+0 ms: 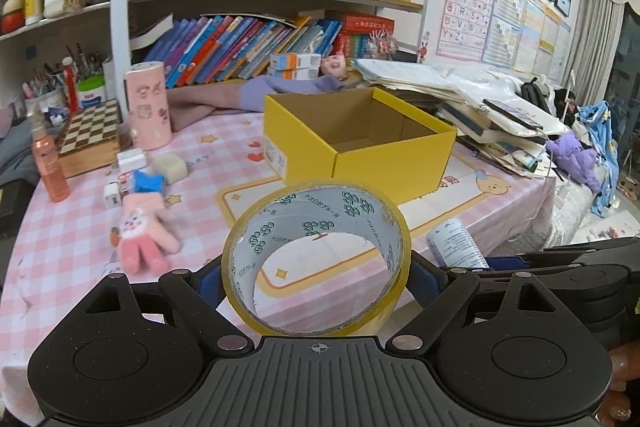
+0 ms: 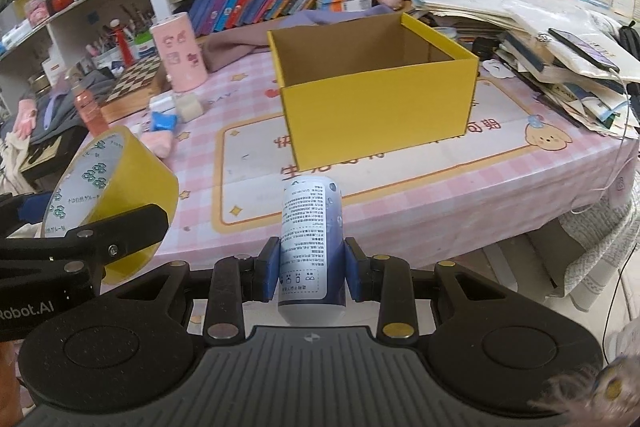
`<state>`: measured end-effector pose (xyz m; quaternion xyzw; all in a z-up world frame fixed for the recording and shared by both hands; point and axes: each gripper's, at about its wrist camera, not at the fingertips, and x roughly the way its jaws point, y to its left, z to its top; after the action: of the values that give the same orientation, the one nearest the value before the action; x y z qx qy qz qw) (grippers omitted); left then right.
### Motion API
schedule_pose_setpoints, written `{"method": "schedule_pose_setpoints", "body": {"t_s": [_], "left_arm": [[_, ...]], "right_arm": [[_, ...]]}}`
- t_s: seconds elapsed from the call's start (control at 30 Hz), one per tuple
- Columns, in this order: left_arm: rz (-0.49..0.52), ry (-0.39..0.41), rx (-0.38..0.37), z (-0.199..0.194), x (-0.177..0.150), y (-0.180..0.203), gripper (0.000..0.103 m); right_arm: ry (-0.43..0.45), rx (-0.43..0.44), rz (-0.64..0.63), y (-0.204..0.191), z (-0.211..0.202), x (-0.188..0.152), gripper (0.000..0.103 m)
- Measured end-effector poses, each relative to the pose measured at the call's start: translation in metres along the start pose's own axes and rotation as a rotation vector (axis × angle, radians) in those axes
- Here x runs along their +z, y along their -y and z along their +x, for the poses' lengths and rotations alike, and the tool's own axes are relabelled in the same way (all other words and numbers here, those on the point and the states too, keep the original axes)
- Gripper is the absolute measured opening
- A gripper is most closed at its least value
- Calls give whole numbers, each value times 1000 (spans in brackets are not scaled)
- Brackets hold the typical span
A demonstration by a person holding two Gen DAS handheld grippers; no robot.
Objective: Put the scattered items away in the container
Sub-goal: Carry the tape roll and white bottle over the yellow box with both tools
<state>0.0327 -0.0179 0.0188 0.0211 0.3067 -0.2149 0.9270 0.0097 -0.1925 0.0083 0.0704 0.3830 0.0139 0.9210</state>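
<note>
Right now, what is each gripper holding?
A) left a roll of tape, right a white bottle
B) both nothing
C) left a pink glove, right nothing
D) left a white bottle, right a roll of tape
A: the left gripper is shut on the roll of tape, and the right gripper clamps the white bottle, both short of the yellow box.

From my left wrist view, the pink glove [image 1: 142,239] is blurred. The tape roll [image 1: 316,259] hides my blue pads. The yellow box [image 2: 376,87] hides its own floor. The bottle's [image 2: 312,243] print is unreadably small.
</note>
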Motion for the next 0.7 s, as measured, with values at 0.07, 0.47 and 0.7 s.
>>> {"method": "schedule_pose_setpoints", "body": {"t_s": [0.07, 0.47, 0.7], "left_arm": [[6, 0, -5, 4, 3, 2, 89], [28, -5, -33, 22, 14, 13, 89], [44, -14, -53, 29, 16, 19, 89]], "right_arm": [[0, -5, 6, 4, 2, 2, 31], [-3, -27, 21, 19, 8, 11, 31], [-11, -42, 40, 26, 10, 11, 31]]}}
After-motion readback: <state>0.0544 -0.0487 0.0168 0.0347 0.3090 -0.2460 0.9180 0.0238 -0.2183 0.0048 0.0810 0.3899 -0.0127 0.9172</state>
